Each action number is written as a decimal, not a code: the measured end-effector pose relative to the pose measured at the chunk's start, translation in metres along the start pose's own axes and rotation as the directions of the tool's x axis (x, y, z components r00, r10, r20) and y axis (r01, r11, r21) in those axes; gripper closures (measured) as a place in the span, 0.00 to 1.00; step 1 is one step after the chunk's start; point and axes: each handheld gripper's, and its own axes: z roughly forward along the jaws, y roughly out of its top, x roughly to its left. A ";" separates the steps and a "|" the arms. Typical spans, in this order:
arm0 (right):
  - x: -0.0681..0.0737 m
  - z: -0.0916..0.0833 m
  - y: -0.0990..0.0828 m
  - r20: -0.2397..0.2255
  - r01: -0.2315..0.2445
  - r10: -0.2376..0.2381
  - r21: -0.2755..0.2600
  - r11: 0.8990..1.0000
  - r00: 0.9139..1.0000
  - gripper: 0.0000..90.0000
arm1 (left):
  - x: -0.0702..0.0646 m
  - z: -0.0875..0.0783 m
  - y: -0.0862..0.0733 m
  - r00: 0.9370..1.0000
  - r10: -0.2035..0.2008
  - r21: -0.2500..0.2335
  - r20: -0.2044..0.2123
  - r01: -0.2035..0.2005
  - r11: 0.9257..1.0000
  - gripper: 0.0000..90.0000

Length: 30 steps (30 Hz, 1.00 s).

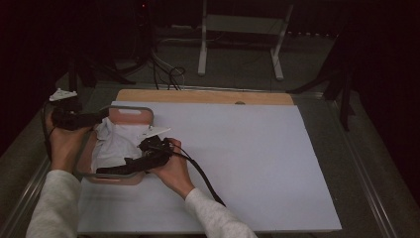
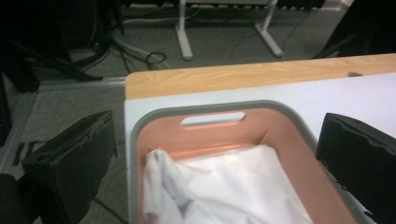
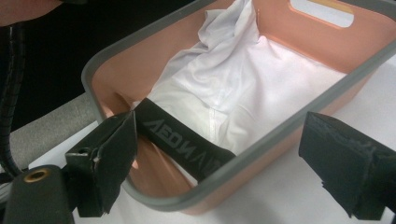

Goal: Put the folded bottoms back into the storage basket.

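A pink basket (image 1: 130, 108) with a grey rim (image 2: 205, 108) stands at the left of the white board. Inside it lies a crumpled white garment (image 1: 116, 141) (image 2: 224, 186) (image 3: 233, 79). The garment's black lettered band (image 3: 184, 142) rests against the near wall. My left gripper (image 1: 96, 118) (image 2: 215, 165) is at the basket's left side, open, its jaws wide above the basket with nothing between them. My right gripper (image 1: 130, 163) (image 3: 224, 168) is at the near right corner, open. One of its jaws is over the basket beside the band, the other outside the rim (image 3: 135, 39).
The white board (image 1: 247, 158) covers most of a wooden tabletop (image 1: 208, 95) and is bare to the right of the basket. Beyond the table stand a white metal frame (image 1: 237, 29) and floor cables (image 1: 168, 74). A black cable (image 1: 203, 176) trails from the right gripper.
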 end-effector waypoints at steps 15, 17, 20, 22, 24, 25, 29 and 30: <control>-0.017 -0.027 -0.010 0.019 0.036 -0.035 -0.018 0.999 0.999 0.13 | -0.029 -0.010 -0.013 0.995 0.077 -0.084 0.066 -0.072 0.994 0.00; -0.019 -0.031 -0.012 0.021 0.038 -0.037 -0.023 0.999 0.999 0.13 | -0.032 -0.012 -0.014 0.995 0.070 -0.083 0.077 -0.063 0.995 0.00; -0.023 -0.036 -0.015 0.026 0.044 -0.043 -0.023 0.999 0.999 0.13 | -0.035 -0.015 -0.017 0.994 0.063 -0.088 0.091 -0.055 0.995 0.00; -0.026 -0.040 -0.017 0.029 0.044 -0.044 -0.024 0.999 0.999 0.13 | -0.039 -0.018 -0.019 0.993 0.062 -0.093 0.099 -0.053 0.994 0.00; -0.028 -0.045 -0.018 0.032 0.045 -0.044 -0.027 0.999 0.998 0.13 | -0.042 -0.020 -0.021 0.992 0.071 -0.095 0.100 -0.061 0.994 0.00; -0.029 -0.047 -0.019 0.035 0.043 -0.042 -0.030 0.999 0.999 0.13 | -0.044 -0.021 -0.023 0.992 0.078 -0.097 0.098 -0.068 0.993 0.00; -0.035 -0.057 -0.023 0.044 0.049 -0.047 -0.043 0.998 0.998 0.12 | -0.054 -0.024 -0.028 0.990 0.099 -0.104 0.101 -0.088 0.991 0.00; -0.036 -0.059 -0.024 0.047 0.052 -0.050 -0.044 0.998 0.998 0.12 | -0.056 -0.025 -0.029 0.989 0.106 -0.100 0.099 -0.096 0.990 0.00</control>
